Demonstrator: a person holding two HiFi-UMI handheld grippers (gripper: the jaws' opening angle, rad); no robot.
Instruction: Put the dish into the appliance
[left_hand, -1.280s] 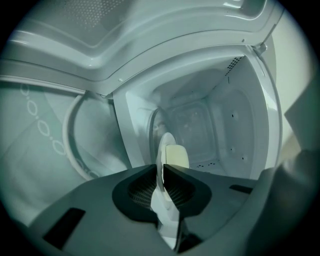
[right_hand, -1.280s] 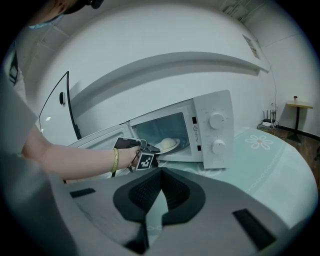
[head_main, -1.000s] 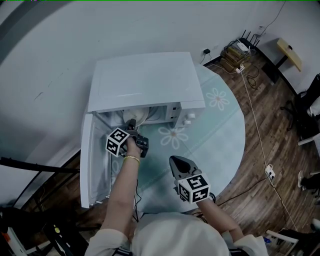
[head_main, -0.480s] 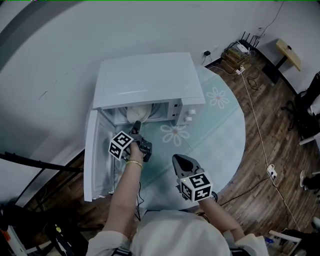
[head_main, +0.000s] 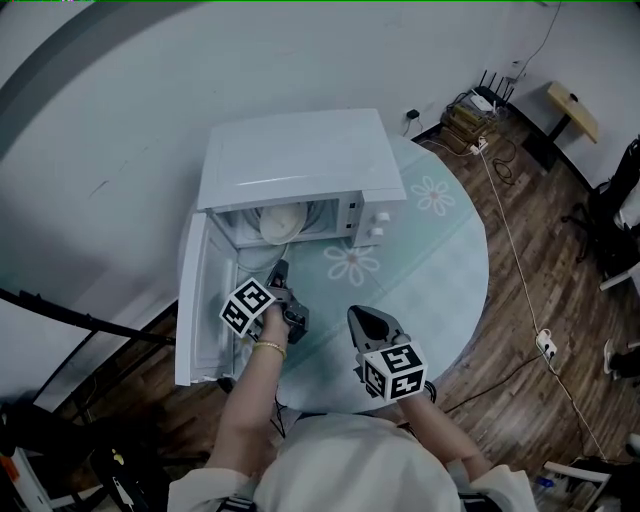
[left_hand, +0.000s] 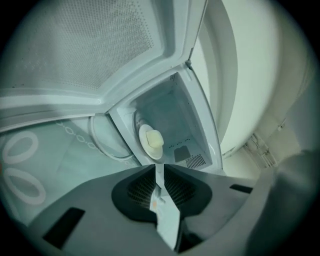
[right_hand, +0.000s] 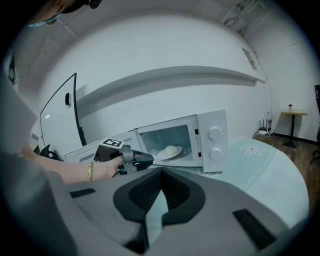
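Note:
The white microwave (head_main: 300, 160) stands at the back of the table with its door (head_main: 200, 300) swung open to the left. A plate with a cream lump on it (head_main: 283, 222) sits on the turntable inside, also seen in the left gripper view (left_hand: 151, 141) and the right gripper view (right_hand: 170, 151). My left gripper (head_main: 280, 280) hangs in front of the opening, apart from the plate. Its jaws have just been closing and stand a narrow slit apart with nothing between them (left_hand: 159, 172). My right gripper (head_main: 366, 322) hovers over the table, its tips together and empty (right_hand: 160, 181).
A round table with a pale green flowered cloth (head_main: 430, 250) carries the microwave; its edge curves close on the right. Two knobs (right_hand: 215, 134) sit on the microwave's right panel. Cables and a power strip (head_main: 540, 345) lie on the wooden floor.
The left gripper has drawn back out of the microwave toward me and rolled a little; the plate stays inside. The right gripper has shifted slightly back.

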